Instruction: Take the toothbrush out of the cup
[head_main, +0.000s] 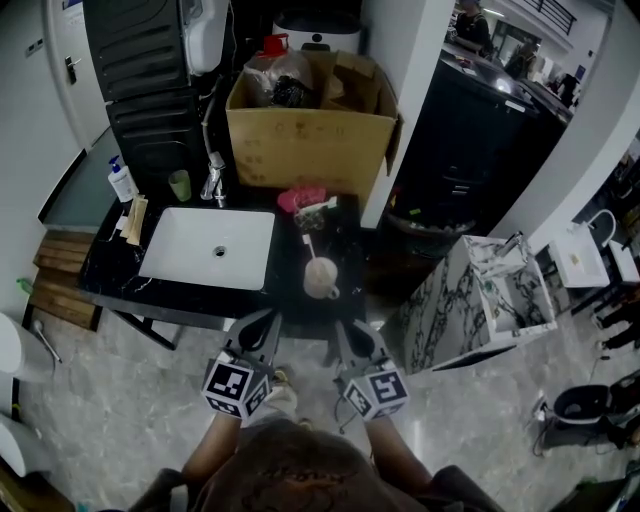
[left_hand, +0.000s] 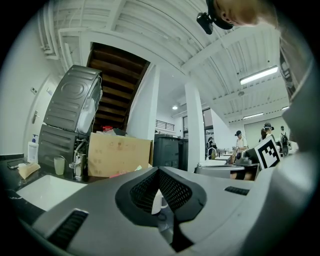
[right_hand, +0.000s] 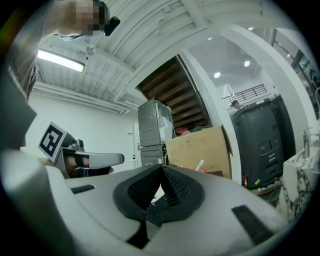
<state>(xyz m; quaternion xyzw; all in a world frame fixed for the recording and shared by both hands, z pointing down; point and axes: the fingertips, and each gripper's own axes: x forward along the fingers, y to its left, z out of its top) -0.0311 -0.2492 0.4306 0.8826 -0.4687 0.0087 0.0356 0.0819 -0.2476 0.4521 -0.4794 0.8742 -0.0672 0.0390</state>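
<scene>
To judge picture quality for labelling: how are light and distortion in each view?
Head view: dim overall, and the dark counter swallows detail, yet the white sink and the cup stand out; straight edges bow. Left gripper view: black round border, bright ceiling lamp, strong fisheye curve. Right gripper view: same border and curve, glare from a strip light.

Just ahead of the dark grey fingers (head_main: 262, 330) stood a cream cup (head_main: 321, 277) on a black countertop (head_main: 110, 262), beside a white sink (head_main: 208, 247). Farther beyond them sat a brown cardboard box (head_main: 310, 140) and a pale green tumbler (head_main: 180, 185). Black-and-white square markers covered the cubes of the left gripper (head_main: 268, 322) and right gripper (head_main: 340, 330).
</scene>
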